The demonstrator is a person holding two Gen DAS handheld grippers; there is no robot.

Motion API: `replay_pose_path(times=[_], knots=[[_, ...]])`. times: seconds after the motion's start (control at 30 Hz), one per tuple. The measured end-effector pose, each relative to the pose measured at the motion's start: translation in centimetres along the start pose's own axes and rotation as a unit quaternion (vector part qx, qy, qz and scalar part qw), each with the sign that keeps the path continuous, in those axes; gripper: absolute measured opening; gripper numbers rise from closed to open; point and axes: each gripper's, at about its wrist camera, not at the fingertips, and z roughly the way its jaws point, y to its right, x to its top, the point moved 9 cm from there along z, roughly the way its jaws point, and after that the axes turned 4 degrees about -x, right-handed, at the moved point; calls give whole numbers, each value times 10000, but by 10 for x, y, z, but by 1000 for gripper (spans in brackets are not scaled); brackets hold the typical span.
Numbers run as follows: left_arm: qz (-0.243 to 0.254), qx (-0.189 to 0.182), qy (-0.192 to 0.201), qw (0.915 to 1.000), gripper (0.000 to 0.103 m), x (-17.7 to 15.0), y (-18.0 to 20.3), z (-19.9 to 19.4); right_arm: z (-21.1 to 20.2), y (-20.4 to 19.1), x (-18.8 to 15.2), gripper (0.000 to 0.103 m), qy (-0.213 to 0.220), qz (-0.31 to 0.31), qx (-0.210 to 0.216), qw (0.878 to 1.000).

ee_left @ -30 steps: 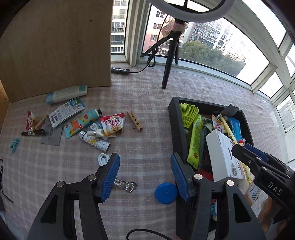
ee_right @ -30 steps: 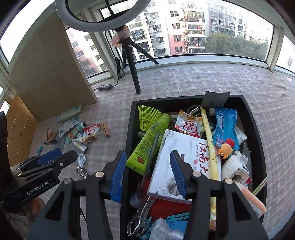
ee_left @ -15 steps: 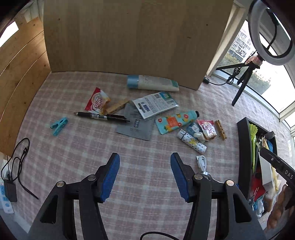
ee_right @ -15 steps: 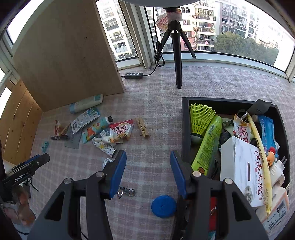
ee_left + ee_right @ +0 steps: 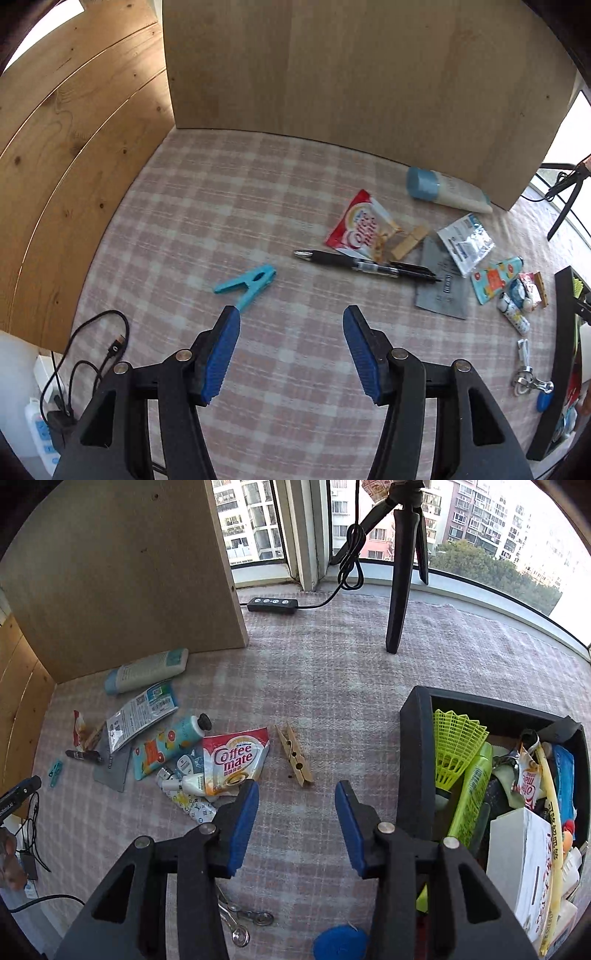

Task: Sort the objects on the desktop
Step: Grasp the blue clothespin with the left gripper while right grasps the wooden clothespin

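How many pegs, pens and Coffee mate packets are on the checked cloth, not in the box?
Wooden pegs: 2
Teal peg: 1
Pen: 1
Coffee mate packets: 2
Total: 6

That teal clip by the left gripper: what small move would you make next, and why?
Probably ease the left gripper forward and a little left, down onto the teal clip. It is open and empty, the clip lies loose on the cloth just past its left finger, and nothing crowds it.
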Motion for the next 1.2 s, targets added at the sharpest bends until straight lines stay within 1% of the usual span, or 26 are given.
replay_pose_path(times=[0.17, 0.37, 0.43, 0.53, 0.6, 0.63, 0.7, 0.77, 0.8, 0.87, 0.9, 0.93, 1.0, 1.07, 1.1, 1.2], knots=[[302, 105, -59, 9995, 57, 10, -21, 21, 17, 0, 9, 42, -108, -5, -24, 9999], [800, 167, -114, 9966, 58, 16, -28, 45, 33, -6, 9, 42, -232, -131, -57, 9996], [941, 137, -161, 9953, 57, 15, -28, 51, 37, -6, 9, 42, -261, -162, -55, 9995], [985, 8, -206, 9949, 57, 11, -26, 57, 42, -6, 10, 42, -298, -175, -50, 9994], [1019, 28, -266, 9944, 55, 6, -25, 62, 45, -6, 11, 42, -312, -189, -60, 9993], [1039, 43, -223, 9943, 55, 5, -24, 62, 46, -6, 11, 42, -319, -202, -67, 9993], [1030, -30, -199, 9945, 50, 2, -21, 60, 49, -5, 11, 42, -337, -224, -82, 9991], [986, -114, -198, 9949, 43, 0, -18, 57, 53, -5, 11, 42, -364, -225, -79, 9991], [961, -146, -190, 9951, 40, -3, -16, 55, 55, -5, 11, 42, -379, -203, -63, 9991], [917, -211, -184, 9954, 32, -10, -11, 51, 58, -4, 11, 42, -406, -157, -25, 9990], [891, -222, -176, 9956, 30, -14, -7, 49, 60, -4, 10, 42, -421, -155, -21, 9990], [892, -222, -163, 9956, 28, -18, -1, 47, 61, -4, 10, 41, -435, -160, -28, 9989], [880, -205, -143, 9958, 28, -21, -2, 47, 64, -5, 9, 37, -469, -182, -34, 9987], [845, -216, -132, 9961, 28, -23, -2, 45, 65, -6, 9, 35, -437, -224, -77, 9988], [826, -222, -130, 9962, 27, -25, 12, 42, 66, -7, 9, 34, -425, -241, -101, 9988], [783, -218, -117, 9966, 27, -19, 9, 45, 67, -9, 11, 22, -396, -296, -207, 9986]])
